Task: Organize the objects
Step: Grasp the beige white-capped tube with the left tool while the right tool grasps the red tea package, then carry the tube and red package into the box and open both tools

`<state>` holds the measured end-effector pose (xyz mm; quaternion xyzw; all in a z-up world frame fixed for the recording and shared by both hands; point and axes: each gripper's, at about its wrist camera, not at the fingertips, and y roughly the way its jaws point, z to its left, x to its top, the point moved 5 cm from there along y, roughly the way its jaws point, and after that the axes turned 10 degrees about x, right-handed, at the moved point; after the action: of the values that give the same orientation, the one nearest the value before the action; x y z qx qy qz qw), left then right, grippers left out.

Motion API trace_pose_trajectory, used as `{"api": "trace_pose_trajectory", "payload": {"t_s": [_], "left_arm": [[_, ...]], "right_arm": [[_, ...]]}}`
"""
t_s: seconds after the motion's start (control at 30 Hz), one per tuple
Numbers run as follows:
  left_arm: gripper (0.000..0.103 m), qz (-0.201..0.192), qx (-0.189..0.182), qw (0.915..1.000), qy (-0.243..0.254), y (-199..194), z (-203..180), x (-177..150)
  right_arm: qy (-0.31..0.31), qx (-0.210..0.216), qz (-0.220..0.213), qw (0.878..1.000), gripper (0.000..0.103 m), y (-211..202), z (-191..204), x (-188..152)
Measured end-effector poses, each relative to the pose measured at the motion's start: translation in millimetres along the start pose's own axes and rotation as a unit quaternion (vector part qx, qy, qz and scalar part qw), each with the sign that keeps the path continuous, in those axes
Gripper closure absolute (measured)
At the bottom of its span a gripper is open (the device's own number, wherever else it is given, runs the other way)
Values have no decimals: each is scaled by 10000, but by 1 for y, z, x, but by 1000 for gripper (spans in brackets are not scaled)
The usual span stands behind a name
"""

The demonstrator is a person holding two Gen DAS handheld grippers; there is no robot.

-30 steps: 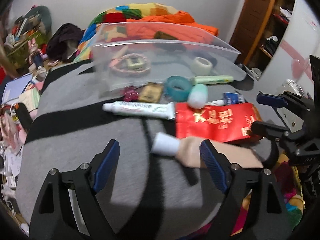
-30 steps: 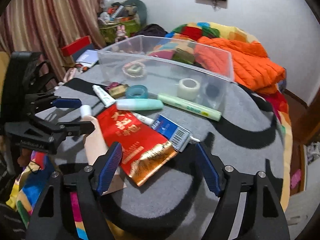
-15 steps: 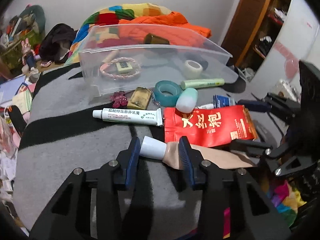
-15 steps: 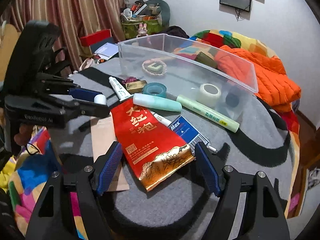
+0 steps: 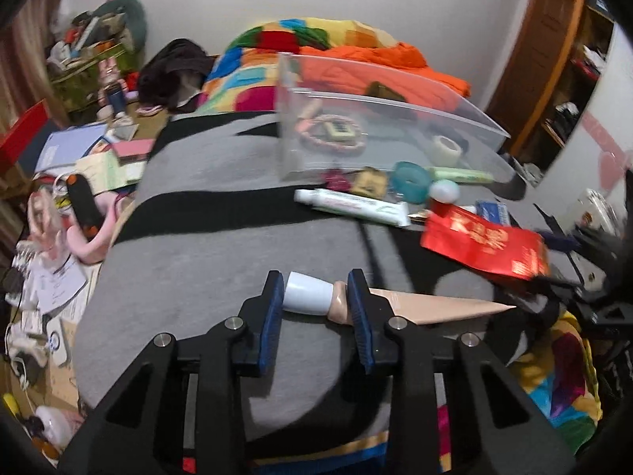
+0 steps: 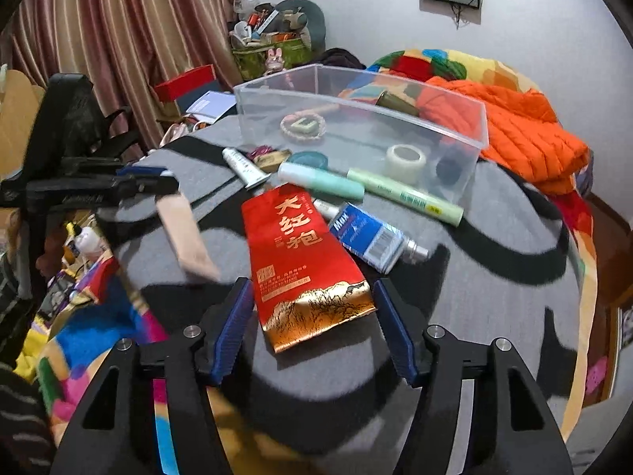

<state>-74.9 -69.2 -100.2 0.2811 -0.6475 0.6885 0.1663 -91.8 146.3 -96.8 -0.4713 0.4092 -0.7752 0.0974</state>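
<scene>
A: Item one, the left tool?
B: Clamped on the beige tube at its white cap end. The tube is lifted off the grey cloth, its flat tail pointing toward the right tool.

A: Right tool?
B: Fingers apart, holding nothing, poised over the gilt end of the red foil pouch, which lies flat on the cloth.

A: Container?
B: One clear plastic bin, open top, at the far side of the cloth.

A: Contents of the bin?
B: A beaded ring with a small green piece inside it, a roll of clear tape, a dark round item, and an olive cylinder that may be inside or behind the far wall; the plastic blurs it.

A: Loose items outside the bin?
B: A white ointment tube, a teal tape roll, a mint-green bottle, a pale green tube against the front wall, a blue-labelled tube just beside the pouch, a small brown-gold item and a magenta trinket.
</scene>
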Motion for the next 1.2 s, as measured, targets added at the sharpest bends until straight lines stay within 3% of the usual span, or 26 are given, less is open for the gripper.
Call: {"api": "trace_pose_trajectory", "payload": {"t_s": [0.13,0.23,0.37,0.43,0.47,0.5,0.63,0.87,1.2], "left_arm": [[70,81,-169,9997,-140,2,10,-1],[70,111,-236,9996,-62,2,7,-1],[67,120,-377,9991,-118,3,6,-4],[64,106,-425,9989,-182,3,8,-5],[64,97,-474,9986,-235,3,9,-6],[64,84,-540,9981,-294,4,10,-6],[66,-29,-565,9979,-310,0,9,-10],[70,-230,-446,9982,-323,-11,6,-12],[70,-762,-664,9942,-381,-39,6,17]], "right_arm": [[-295,-131,248,9992,42,-1,9,-9],[-508,-376,190,9978,27,1,13,-4],[-597,-441,131,9972,26,9,15,7],[-543,-451,182,9973,28,17,12,9],[-486,-421,188,9978,40,19,11,10],[-426,-360,203,9982,44,22,9,9],[-220,-177,159,9995,50,22,8,7],[43,-49,-26,10000,51,1,8,2],[97,169,-743,9970,51,-44,18,27]]}}
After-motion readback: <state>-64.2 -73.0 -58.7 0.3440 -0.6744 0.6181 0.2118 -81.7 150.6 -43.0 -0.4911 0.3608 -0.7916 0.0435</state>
